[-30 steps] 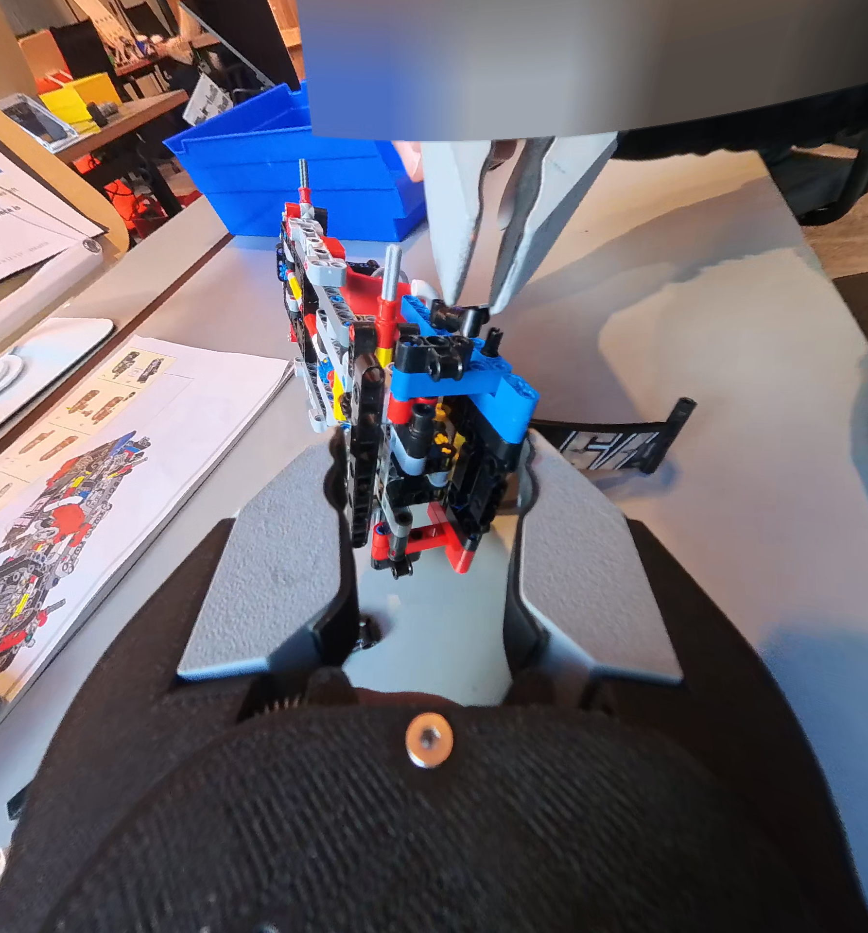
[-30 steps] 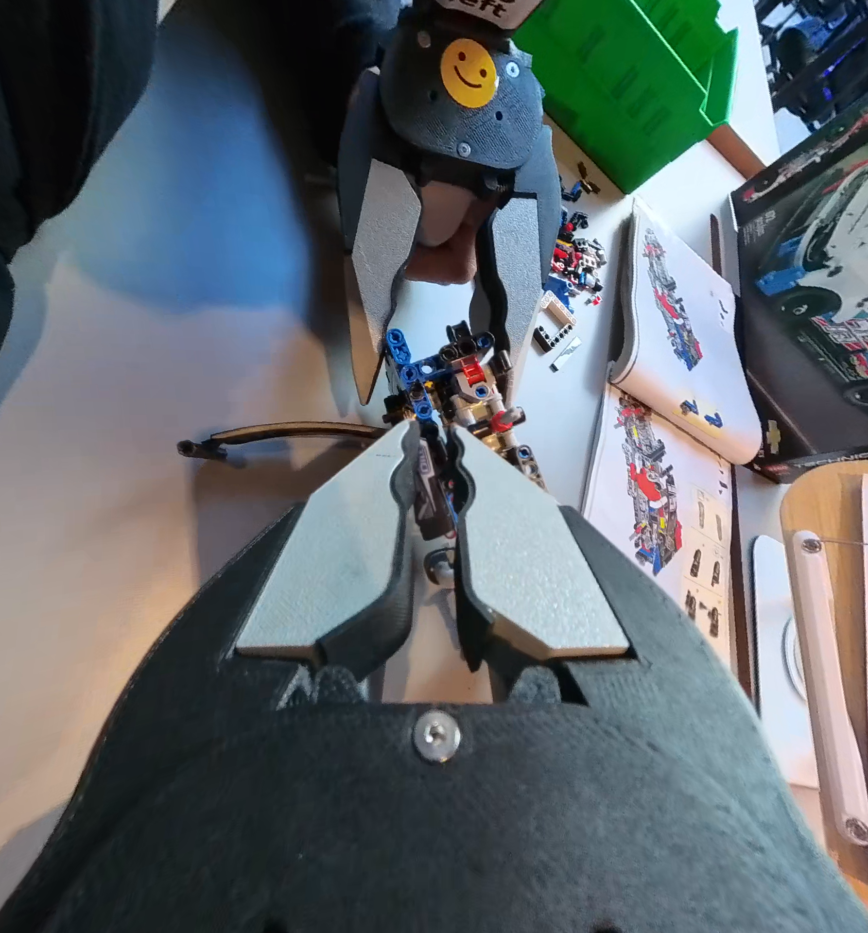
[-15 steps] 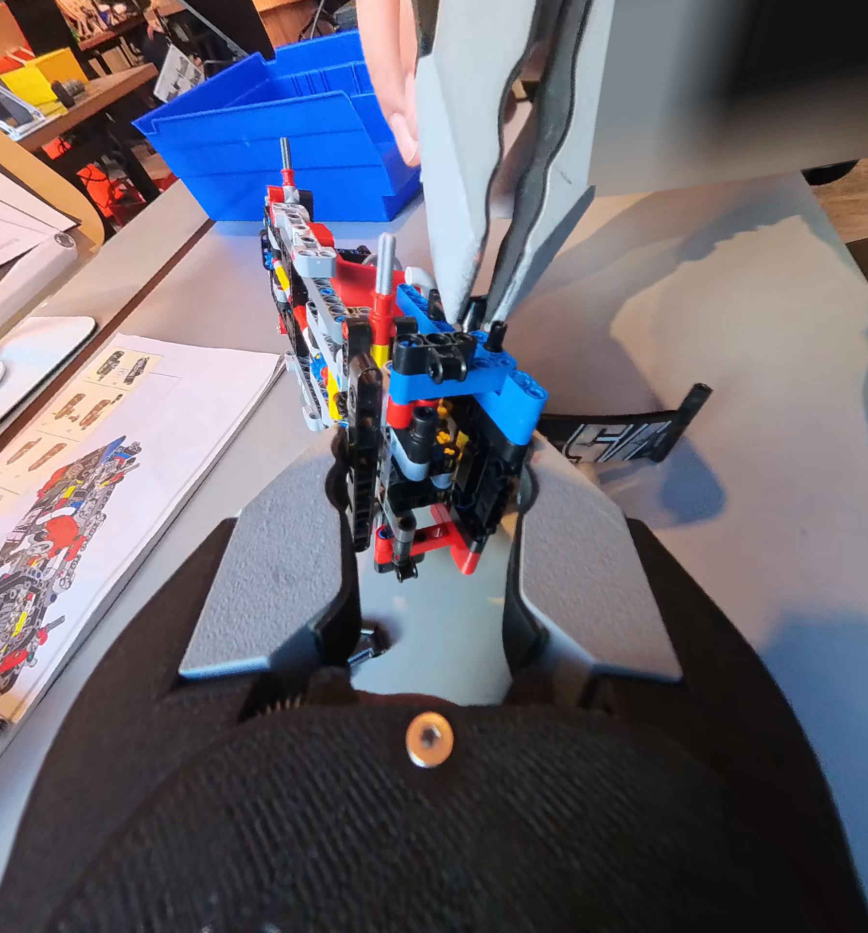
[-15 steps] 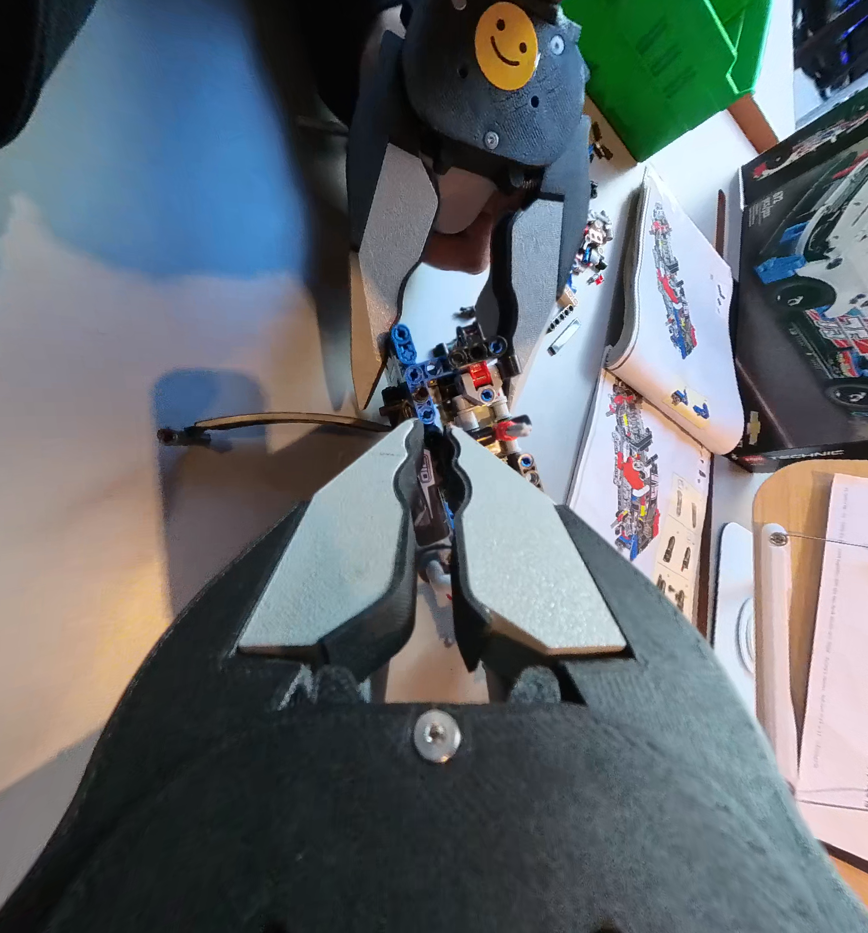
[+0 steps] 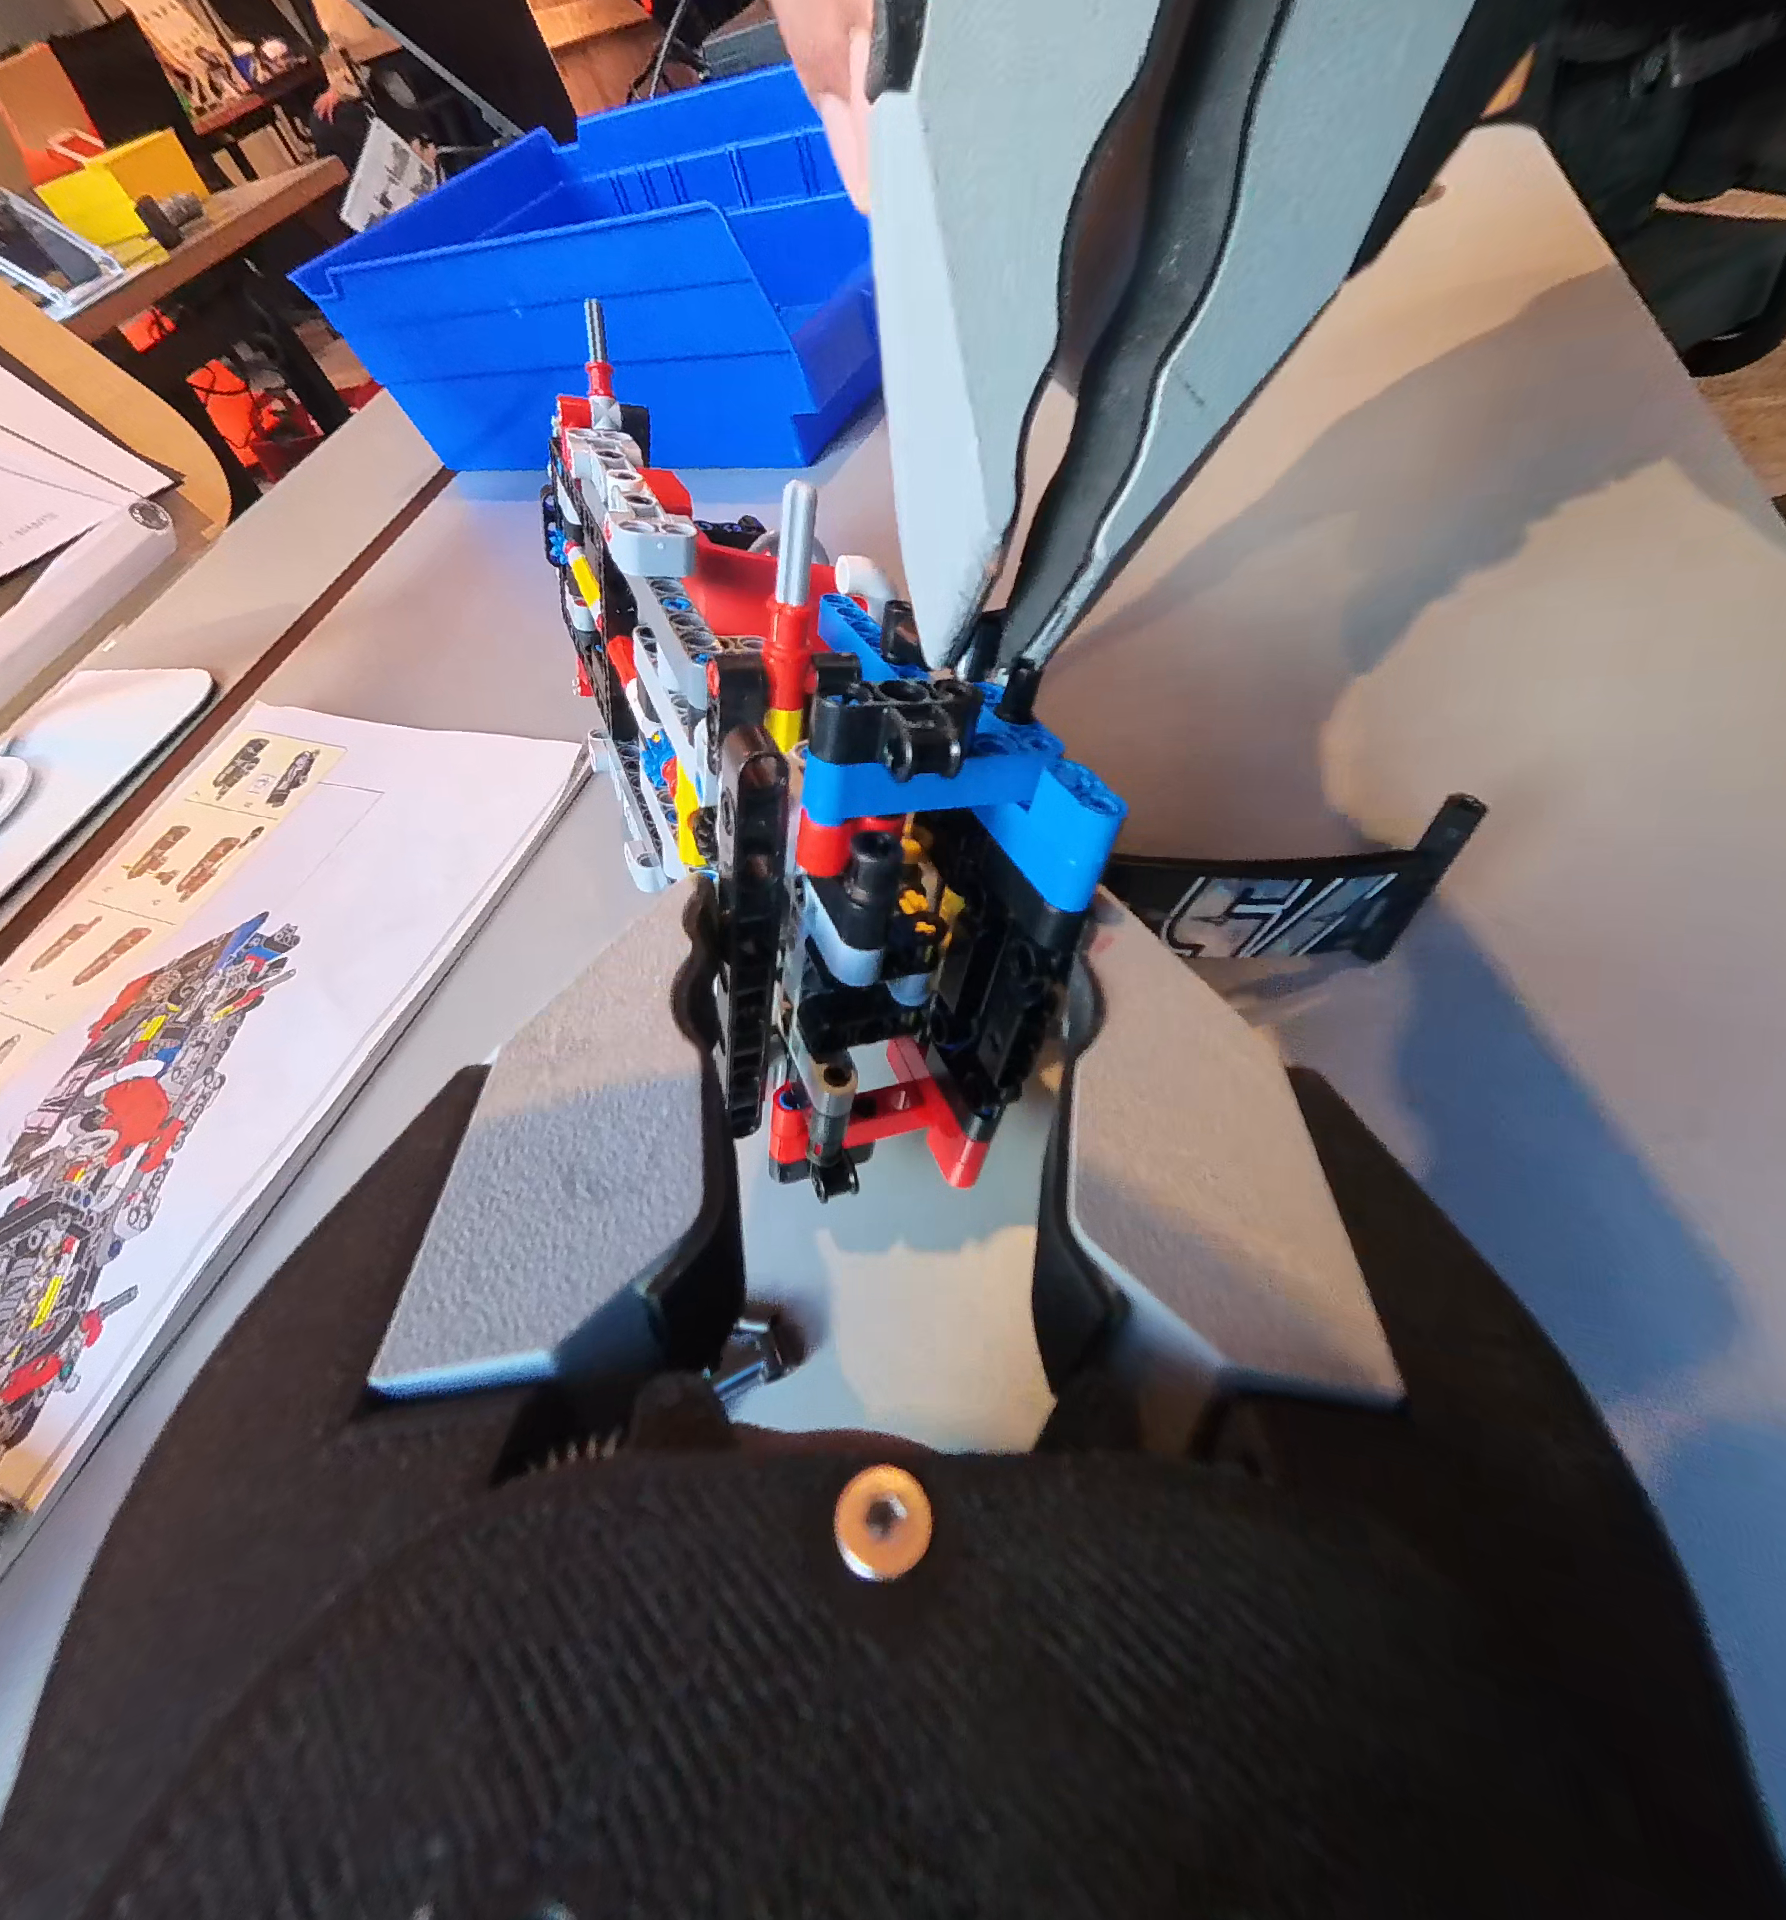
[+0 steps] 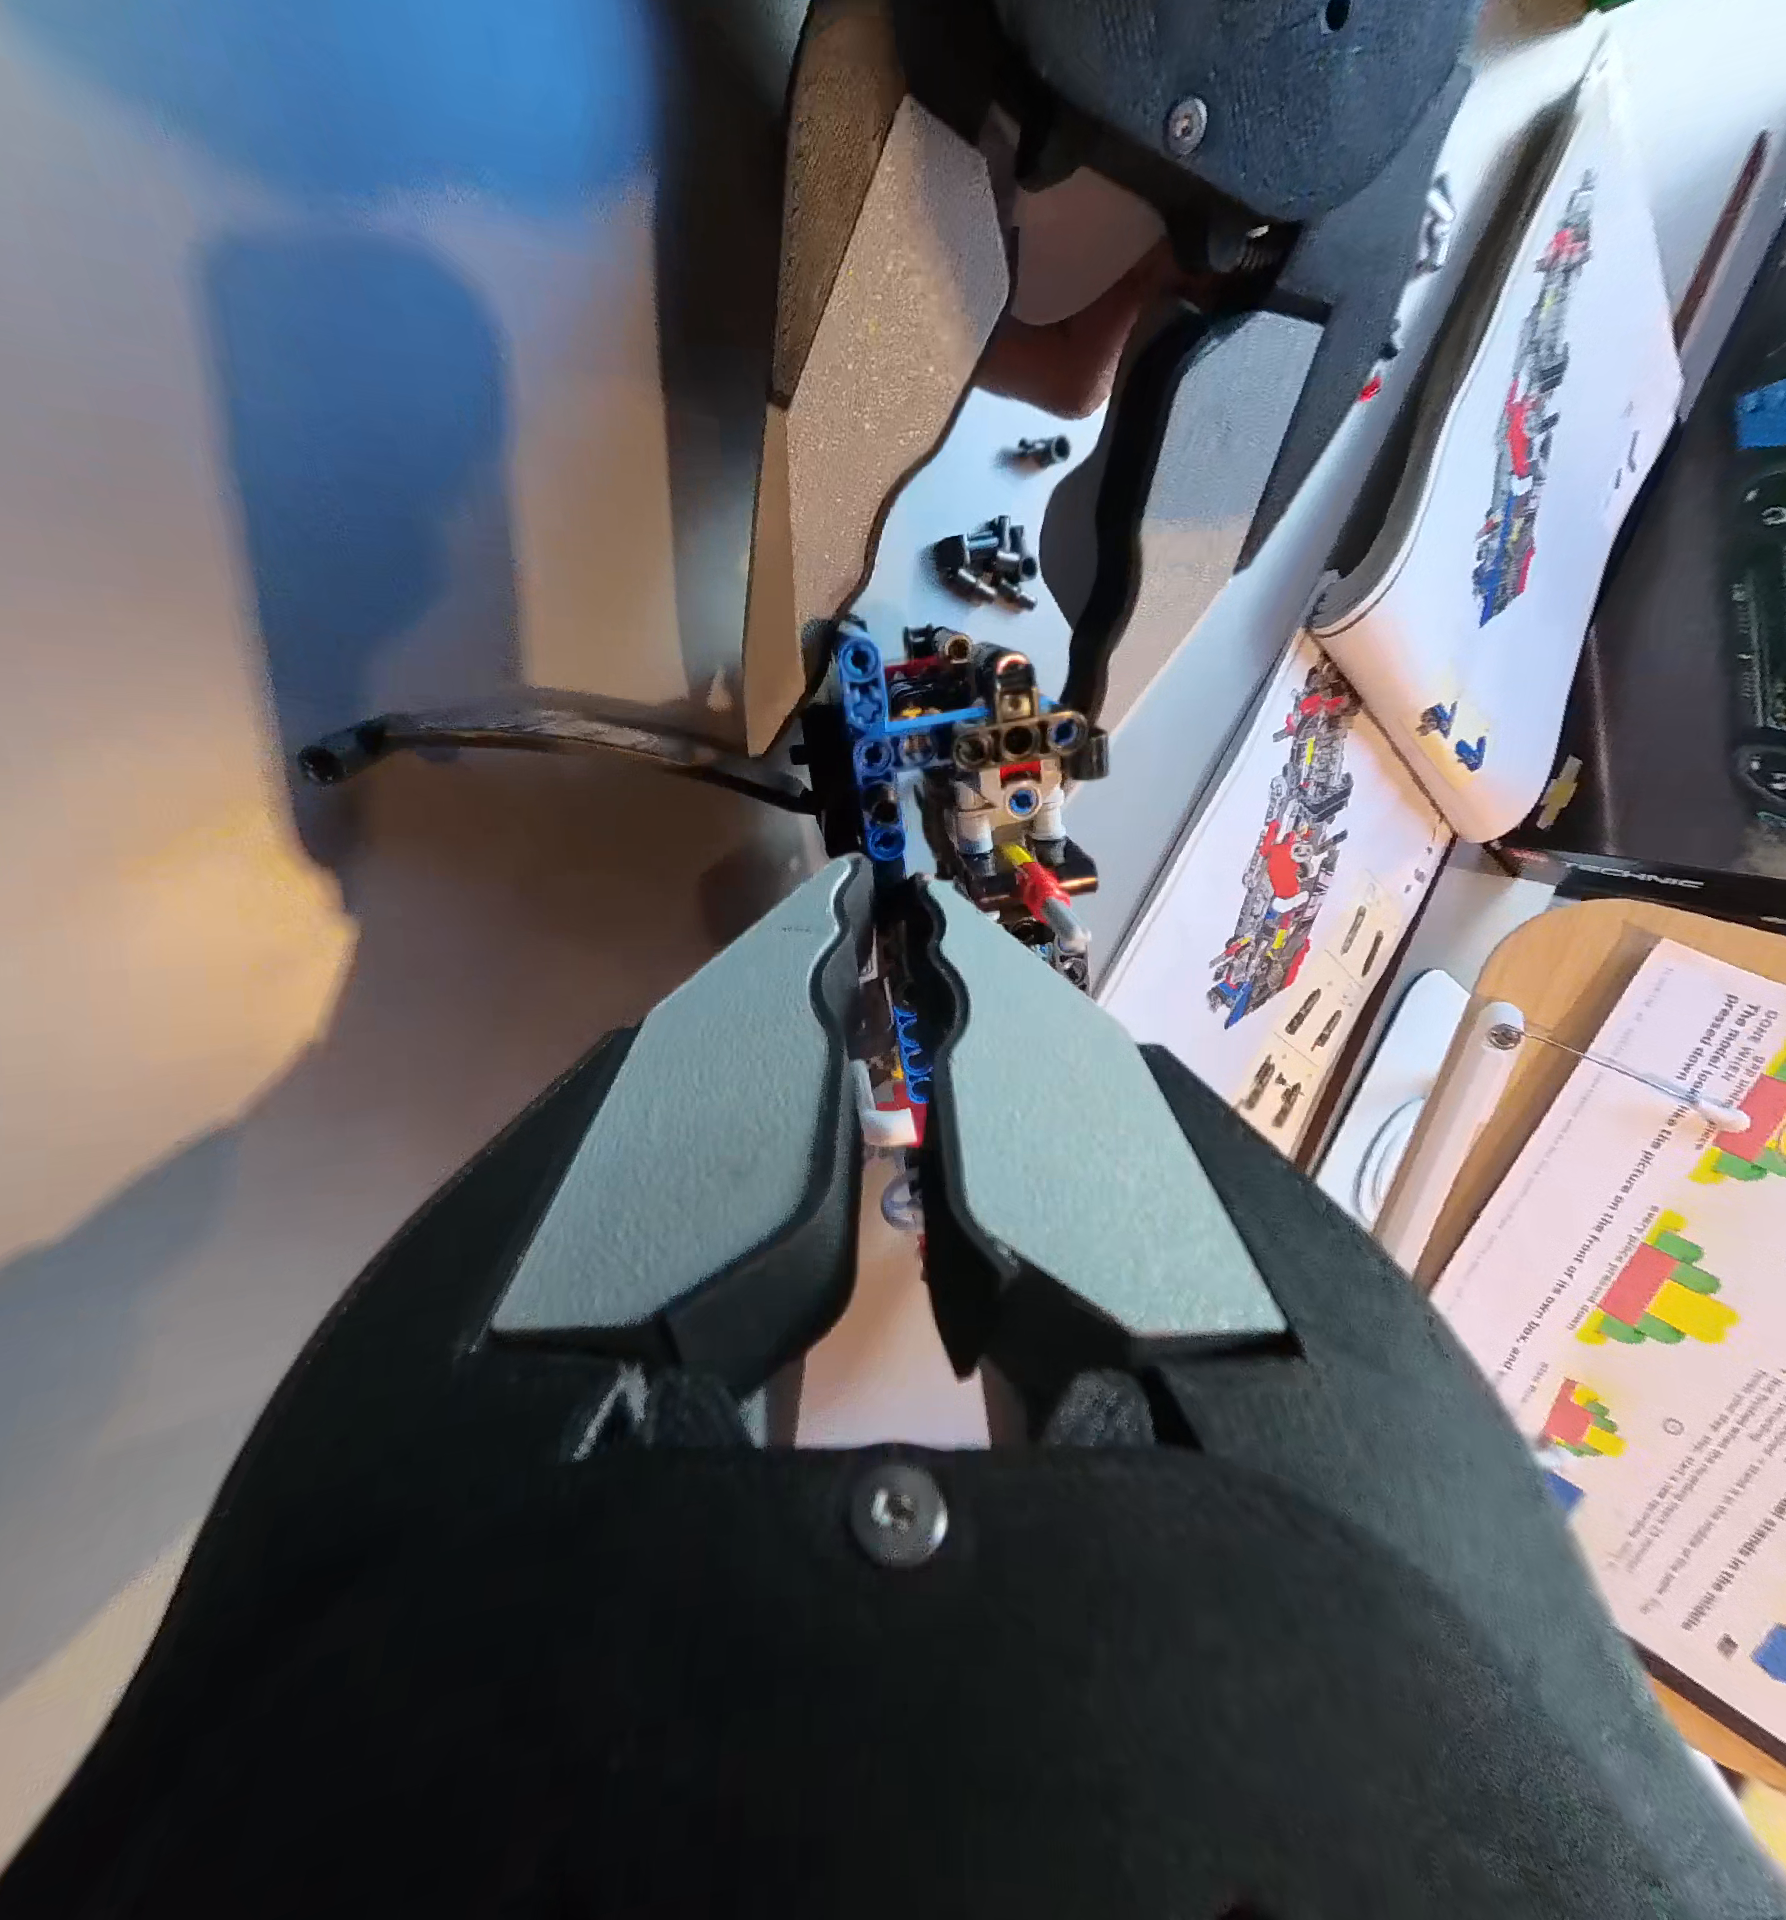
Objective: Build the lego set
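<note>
Between the two grey fingers of the left gripper (image 5: pixel 884 997), at the centre of the left wrist view, stands the half-built multicoloured brick model (image 5: pixel 847 831), a long frame of black, grey, red and blue beams resting on the pale grey tabletop (image 5: pixel 1554 644). Both fingers press against the model's near end, so this gripper is closed on it. From the top of the frame the right gripper (image 5: pixel 982 649) reaches down with its tips nearly together at the black connector on the blue beam; whether it actually pinches a small piece there is hard to tell. In the right wrist view its fingers (image 6: pixel 754 1101) leave only a narrow slit over the model (image 6: pixel 972 758). A black curved strip with pale markings (image 5: pixel 1284 904) lies just right of the model. An open instruction booklet (image 5: pixel 245 935) lies at the left, and a blue plastic bin (image 5: pixel 598 301) sits beyond at upper left. Loose black pins (image 6: pixel 988 561) lie on the tabletop.
</note>
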Demonstrator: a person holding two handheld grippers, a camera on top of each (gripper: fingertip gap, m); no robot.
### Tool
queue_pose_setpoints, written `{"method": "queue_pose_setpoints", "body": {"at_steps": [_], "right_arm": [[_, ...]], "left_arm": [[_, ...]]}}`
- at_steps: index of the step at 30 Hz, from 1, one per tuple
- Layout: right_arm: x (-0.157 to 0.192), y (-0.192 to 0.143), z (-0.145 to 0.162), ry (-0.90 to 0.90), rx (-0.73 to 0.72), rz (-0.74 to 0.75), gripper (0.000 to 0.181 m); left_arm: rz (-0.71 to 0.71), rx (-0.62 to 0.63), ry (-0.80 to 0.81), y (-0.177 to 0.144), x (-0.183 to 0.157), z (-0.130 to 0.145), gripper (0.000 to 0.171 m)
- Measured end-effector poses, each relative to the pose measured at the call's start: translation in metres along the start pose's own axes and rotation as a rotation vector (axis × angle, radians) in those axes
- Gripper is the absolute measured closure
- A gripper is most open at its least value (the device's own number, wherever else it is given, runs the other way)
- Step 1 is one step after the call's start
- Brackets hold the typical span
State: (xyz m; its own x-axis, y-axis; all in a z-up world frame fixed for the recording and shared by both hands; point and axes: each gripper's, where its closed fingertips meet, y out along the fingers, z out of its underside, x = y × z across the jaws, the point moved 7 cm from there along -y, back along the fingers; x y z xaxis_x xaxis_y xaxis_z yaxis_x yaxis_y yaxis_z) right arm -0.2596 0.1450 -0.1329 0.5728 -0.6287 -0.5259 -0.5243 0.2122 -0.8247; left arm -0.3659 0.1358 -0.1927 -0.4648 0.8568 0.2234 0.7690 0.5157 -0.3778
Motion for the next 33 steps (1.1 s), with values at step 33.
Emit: {"method": "queue_pose_setpoints", "body": {"at_steps": [33], "right_arm": [[0.001,-0.025,0.004,0.246,-0.108,0.08,0.166]], "left_arm": [[0.005,-0.007,-0.005,0.004,0.0,-0.003,0.107]]}}
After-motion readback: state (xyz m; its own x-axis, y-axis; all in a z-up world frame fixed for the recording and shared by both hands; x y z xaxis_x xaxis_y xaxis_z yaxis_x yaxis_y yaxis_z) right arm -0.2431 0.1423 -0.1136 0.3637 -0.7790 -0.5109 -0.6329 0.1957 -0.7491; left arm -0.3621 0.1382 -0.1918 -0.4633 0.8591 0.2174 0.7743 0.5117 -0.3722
